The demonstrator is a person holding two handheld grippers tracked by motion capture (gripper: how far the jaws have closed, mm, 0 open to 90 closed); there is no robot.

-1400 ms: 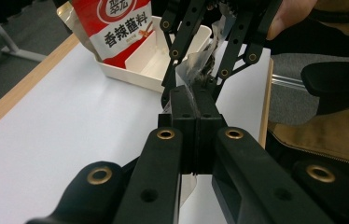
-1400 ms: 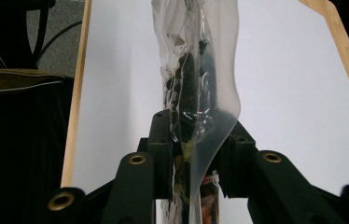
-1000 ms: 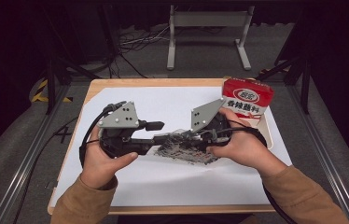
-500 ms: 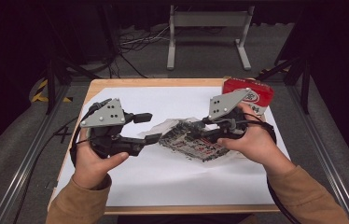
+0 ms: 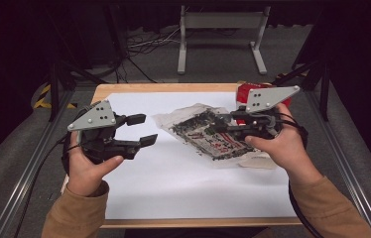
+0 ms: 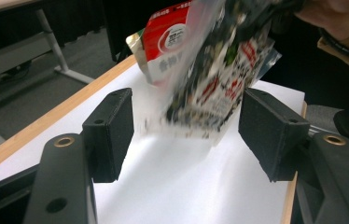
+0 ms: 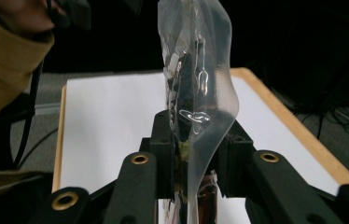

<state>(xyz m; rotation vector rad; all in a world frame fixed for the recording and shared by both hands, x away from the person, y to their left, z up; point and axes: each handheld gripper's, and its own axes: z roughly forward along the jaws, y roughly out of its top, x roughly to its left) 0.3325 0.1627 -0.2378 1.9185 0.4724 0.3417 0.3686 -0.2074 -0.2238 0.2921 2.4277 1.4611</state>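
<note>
Clear plastic bag [image 5: 208, 133] with dense red-and-black print, lifted off the white sheet [image 5: 173, 178] at its right end, drooping toward the table centre. Clamped at that end in the right gripper [image 5: 228, 126], both pads pressed flat on the film, seen edge-on and standing tall in the right gripper view [image 7: 196, 93]. Blurred in the left gripper view [image 6: 214, 88], hanging beyond the two black pads, touching neither. Just let go by the left gripper [image 5: 141, 130]: jaws have been opening, now wide apart, nothing between them but white paper. Left gripper off to the left of the bag, a clear gap of sheet between. Red packet [image 5: 245, 91] with white label behind the right gripper at the far right corner, showing behind the bag in the left gripper view [image 6: 168, 42]. Wooden table edge [image 5: 163, 87] framing the sheet. Tan sleeves [image 5: 74, 215] coming in from below.
</note>
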